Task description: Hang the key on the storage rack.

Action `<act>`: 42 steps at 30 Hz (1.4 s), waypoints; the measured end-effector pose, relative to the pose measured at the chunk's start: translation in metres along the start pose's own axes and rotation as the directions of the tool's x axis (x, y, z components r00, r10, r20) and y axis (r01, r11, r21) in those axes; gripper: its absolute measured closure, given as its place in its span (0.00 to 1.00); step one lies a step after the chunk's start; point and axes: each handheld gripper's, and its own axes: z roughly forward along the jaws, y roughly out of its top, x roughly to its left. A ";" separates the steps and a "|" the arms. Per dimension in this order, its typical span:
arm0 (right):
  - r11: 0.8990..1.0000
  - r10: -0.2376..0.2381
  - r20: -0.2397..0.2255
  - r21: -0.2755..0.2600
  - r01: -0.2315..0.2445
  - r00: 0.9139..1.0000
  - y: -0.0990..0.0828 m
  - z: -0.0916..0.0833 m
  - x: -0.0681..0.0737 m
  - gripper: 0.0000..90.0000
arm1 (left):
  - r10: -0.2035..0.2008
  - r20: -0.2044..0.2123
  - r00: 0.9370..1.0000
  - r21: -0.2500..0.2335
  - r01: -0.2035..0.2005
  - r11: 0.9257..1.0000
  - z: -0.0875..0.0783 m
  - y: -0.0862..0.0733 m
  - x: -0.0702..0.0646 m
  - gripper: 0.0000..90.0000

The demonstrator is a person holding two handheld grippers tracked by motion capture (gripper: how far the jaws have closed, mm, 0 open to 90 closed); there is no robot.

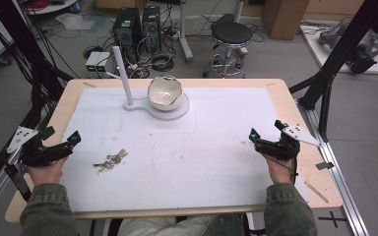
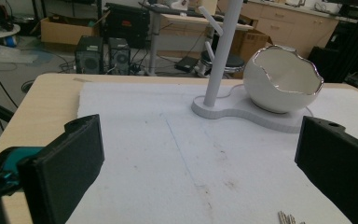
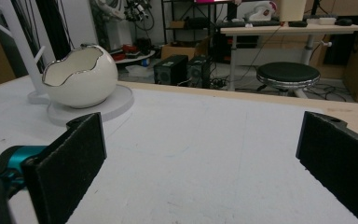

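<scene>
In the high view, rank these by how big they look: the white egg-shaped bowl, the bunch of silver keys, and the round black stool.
1. Round black stool, though it stands farther off on the floor.
2. White egg-shaped bowl, close to the stool in apparent size, so that order is unsure.
3. Bunch of silver keys, clearly smallest.

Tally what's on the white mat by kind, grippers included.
Grippers: 2, left gripper and right gripper, both open
Egg-shaped bowl: 1
White stand with upright post: 1
Bunch of keys: 1
Total: 5
</scene>
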 end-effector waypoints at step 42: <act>0.996 -0.031 -0.052 0.086 0.035 0.998 -0.005 0.010 0.006 0.00 | 0.038 0.104 0.994 0.130 -0.052 0.990 0.014 0.009 -0.023 0.02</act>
